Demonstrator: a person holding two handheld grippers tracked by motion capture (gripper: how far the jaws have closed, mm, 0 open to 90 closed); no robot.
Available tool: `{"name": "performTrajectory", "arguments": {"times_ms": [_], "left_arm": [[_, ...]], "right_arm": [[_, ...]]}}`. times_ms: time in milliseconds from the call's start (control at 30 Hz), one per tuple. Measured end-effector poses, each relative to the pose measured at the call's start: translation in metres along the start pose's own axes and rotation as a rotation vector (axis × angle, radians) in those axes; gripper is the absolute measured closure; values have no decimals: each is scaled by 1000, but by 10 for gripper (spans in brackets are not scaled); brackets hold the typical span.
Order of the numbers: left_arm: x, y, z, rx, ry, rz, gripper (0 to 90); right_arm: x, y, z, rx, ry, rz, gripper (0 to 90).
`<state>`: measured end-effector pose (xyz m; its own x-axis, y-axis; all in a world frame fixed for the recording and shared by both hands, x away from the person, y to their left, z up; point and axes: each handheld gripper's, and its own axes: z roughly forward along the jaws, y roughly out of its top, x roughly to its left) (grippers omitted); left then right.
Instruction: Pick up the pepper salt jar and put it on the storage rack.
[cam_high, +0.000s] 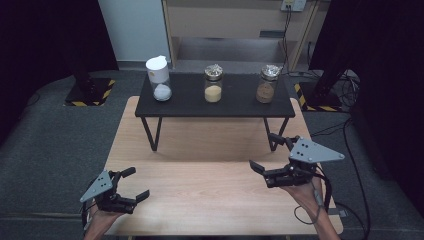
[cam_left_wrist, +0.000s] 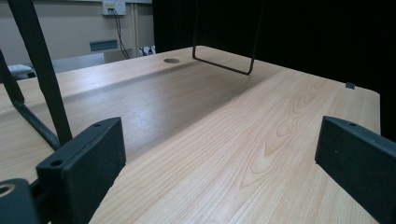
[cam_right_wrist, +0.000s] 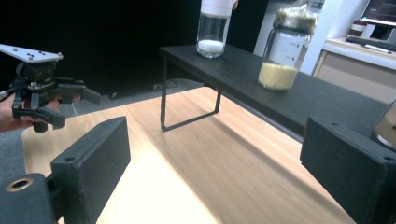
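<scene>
While both hover over the bench (cam_high: 200, 200), left tool (cam_high: 136, 183) gapes wide and empty, right tool (cam_high: 266, 152) likewise, 3 jars on black shelf (cam_high: 190, 102).

Open tool (cam_right_wrist: 215, 163) facing yellow-grain jar (cam_right_wrist: 284, 46)

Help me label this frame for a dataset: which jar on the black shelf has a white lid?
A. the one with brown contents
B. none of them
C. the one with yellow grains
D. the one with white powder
D: in the high view the jar with white powder, at the left end of the black shelf, wears a white lid; the other two have shiny, foil-like tops.
</scene>
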<state>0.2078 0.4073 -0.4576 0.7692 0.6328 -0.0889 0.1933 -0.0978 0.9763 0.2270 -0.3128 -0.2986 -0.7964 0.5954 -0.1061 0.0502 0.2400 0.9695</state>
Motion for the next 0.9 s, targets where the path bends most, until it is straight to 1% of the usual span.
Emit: {"name": "performTrajectory", "arguments": {"times_ms": [33,67,100,167,267,300,367,433,467,567,633,700,767,900], "left_arm": [[0,0,0,-3,1,-2,7],[0,-1,0,-5,1,-2,7],[0,0,-1,-4,2,-3,7],[0,-1,-1,-8,6,-6,7],[1,-2,-1,-11,9,-11,7],[1,-2,-1,-13,8,-9,7],[0,-1,-1,-9,5,-6,7],[1,-2,-1,-13,4,-7,7],[1,-2,-1,-11,4,-7,7],[1,-2,-1,-17,1,-6,7],[1,-3,-2,-19,1,-9,7],[2,-4,-3,-25,0,-12,7],[2,-4,-3,-25,1,-12,7],[2,-5,-4,-36,-2,-15,7]], "right_arm": [[1,-3,-1,0,-1,1,89],[3,-10,-2,0,-8,12,89],[3,-10,-2,0,-8,12,89],[4,-19,-4,-3,-7,36,89],[5,-29,-5,8,-23,47,87],[5,-32,-6,12,-24,57,86],[6,-39,-7,10,-29,59,86],[5,-45,-7,11,-28,73,85],[7,-50,-7,13,-37,72,84],[8,-55,-7,18,-40,71,84],[11,-59,-7,30,-54,56,85],[11,-64,-7,38,-51,71,84],[13,-70,-7,44,-60,65,84],[14,-79,-9,54,-64,77,83]]}}
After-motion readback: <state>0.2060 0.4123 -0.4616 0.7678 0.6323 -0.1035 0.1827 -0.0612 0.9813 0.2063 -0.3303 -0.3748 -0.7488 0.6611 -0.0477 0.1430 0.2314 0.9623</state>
